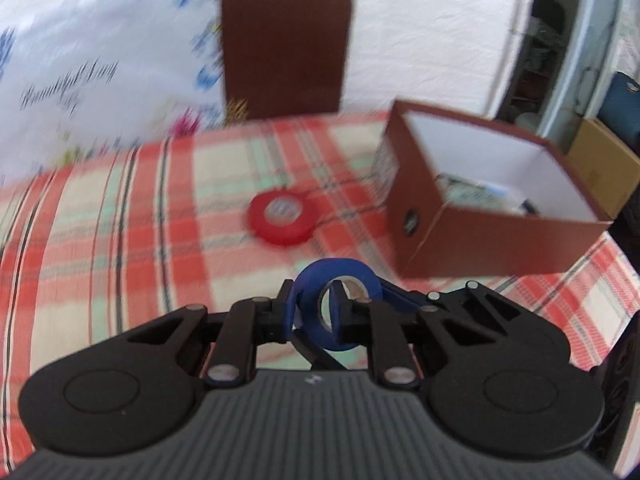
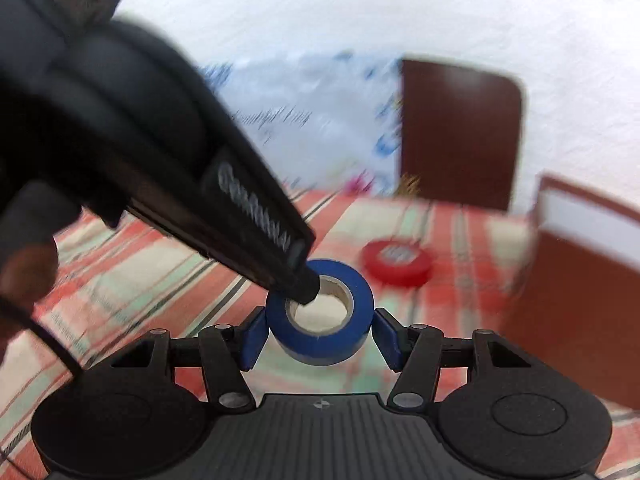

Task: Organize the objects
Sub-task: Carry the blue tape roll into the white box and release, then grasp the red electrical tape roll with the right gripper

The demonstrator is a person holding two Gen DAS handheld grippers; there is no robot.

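Left gripper (image 1: 314,312) pinches wall of blue tape roll (image 2: 320,316), one finger through core. Right gripper (image 2: 320,338) spread wide either side of roll, pads apart from it. One red tape roll (image 1: 280,216) flat on plaid cloth (image 1: 120,220) beyond. Brown box (image 1: 480,208) right, open, holds blurred items. Brown lid (image 1: 284,44) leans against wall.

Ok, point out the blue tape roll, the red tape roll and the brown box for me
blue tape roll (image 2: 320,344): right wrist view, on its blue outer band.
red tape roll (image 1: 276,232): left wrist view, on its red side wall.
brown box (image 1: 496,244): left wrist view, on its near outer wall.
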